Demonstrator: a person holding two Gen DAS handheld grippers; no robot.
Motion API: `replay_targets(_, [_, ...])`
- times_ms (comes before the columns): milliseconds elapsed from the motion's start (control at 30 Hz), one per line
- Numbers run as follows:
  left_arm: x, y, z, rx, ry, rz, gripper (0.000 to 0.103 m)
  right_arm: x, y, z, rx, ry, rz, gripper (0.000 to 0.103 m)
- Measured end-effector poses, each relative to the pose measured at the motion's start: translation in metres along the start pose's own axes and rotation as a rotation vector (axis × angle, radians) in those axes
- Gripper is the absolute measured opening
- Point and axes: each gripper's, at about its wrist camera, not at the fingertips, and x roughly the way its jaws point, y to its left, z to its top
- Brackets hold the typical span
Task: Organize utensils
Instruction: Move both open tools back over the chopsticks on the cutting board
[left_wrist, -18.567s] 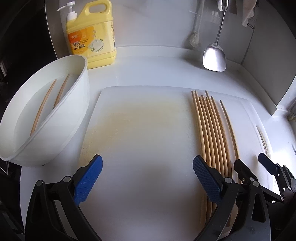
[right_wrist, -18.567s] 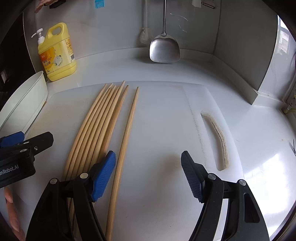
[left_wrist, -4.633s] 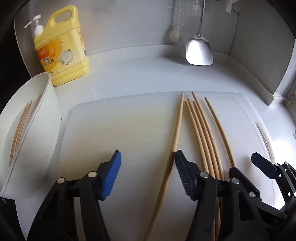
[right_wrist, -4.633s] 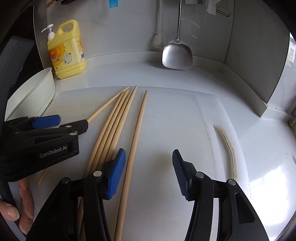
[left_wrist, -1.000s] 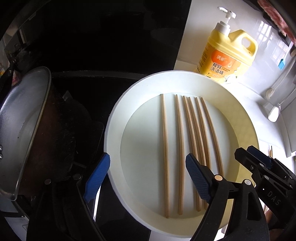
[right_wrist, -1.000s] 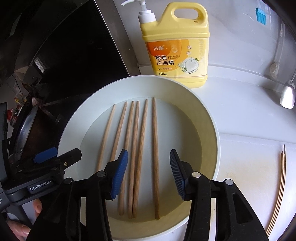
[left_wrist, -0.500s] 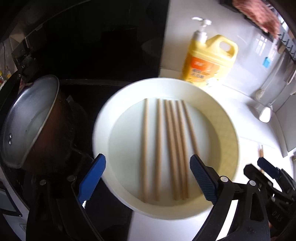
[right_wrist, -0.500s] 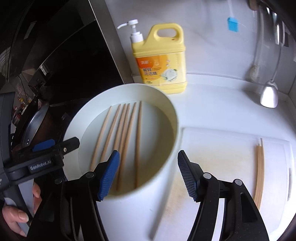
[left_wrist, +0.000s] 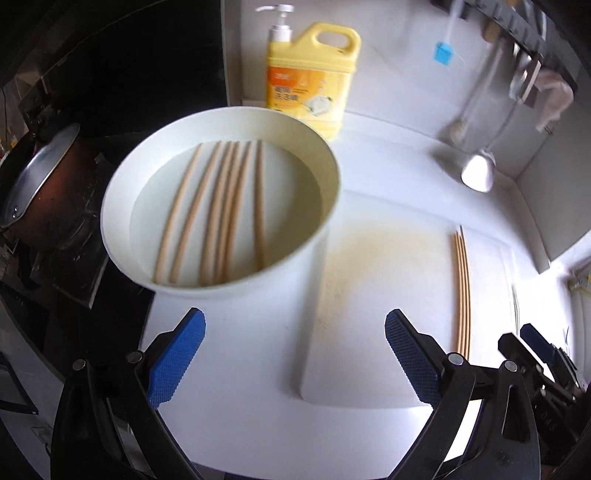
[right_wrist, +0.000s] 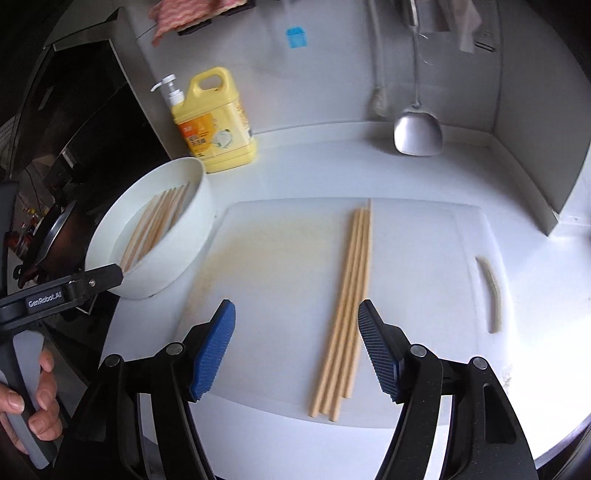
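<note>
Several wooden chopsticks (left_wrist: 218, 210) lie in a white bowl (left_wrist: 122, 236) at the counter's left edge; the bowl shows in the right wrist view (right_wrist: 184, 236) too. A bundle of chopsticks (right_wrist: 349, 295) lies on the white cutting board (right_wrist: 280, 280), seen in the left wrist view (left_wrist: 461, 277) at the board's (left_wrist: 373, 302) right. My left gripper (left_wrist: 293, 354) is open and empty, near the bowl's front. My right gripper (right_wrist: 297, 343) is open and empty above the board, its right pad beside the bundle.
A yellow detergent bottle (right_wrist: 216, 125) stands behind the bowl. A metal spatula (right_wrist: 417, 129) hangs on the back wall. A pot with a lid (left_wrist: 33, 195) sits on the dark stove left of the bowl. The board has a handle slot (right_wrist: 489, 291) at its right.
Both grippers have pulled back and swung right, away from over the bowl toward the cutting board. The bowl now holds more chopsticks than 18 seconds ago, and the board holds fewer.
</note>
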Motion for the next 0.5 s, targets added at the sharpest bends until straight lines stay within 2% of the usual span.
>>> replay_targets(233, [0.001,-0.042,-0.014,0.079,0.011,-0.007,0.096,0.002,-0.048,-0.011,0.077,0.017,-0.056,0.066])
replay_targets(433, [0.029,-0.071,-0.016,0.204,-0.001,-0.047,0.096,0.018,-0.061,-0.015,0.133,0.033,-0.129,0.066])
replay_targets(500, [0.037,-0.078,-0.017,0.225,-0.027,-0.072,0.096,0.025,-0.061,-0.016,0.127,0.03,-0.148,0.066])
